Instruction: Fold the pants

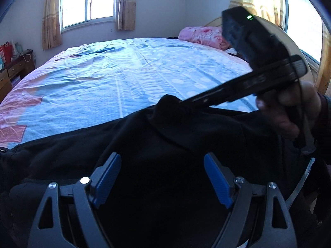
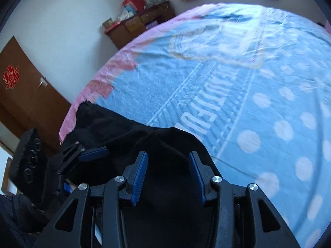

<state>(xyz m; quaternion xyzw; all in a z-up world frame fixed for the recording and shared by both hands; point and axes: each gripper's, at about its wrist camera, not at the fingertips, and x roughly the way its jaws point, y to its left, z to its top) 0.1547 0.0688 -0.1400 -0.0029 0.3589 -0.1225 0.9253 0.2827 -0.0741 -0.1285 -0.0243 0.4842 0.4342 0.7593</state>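
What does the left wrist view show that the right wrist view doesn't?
Only the left wrist view shows the pink pillow, the full window and the hand holding the right claw, whose tips meet the black pants. Only the right wrist view shows the brown door. Both show the pants, the blue bedspread, the wooden desk and both claws, including the open left claw.

Bed (image 1: 124, 78) with blue polka-dot sheet fills room. White walls, bright curtained windows (image 1: 89, 2). Wooden dresser (image 2: 140, 26) with clutter beside brown door (image 2: 26, 95). Pink bedding (image 1: 201, 36) at bed's far corner.
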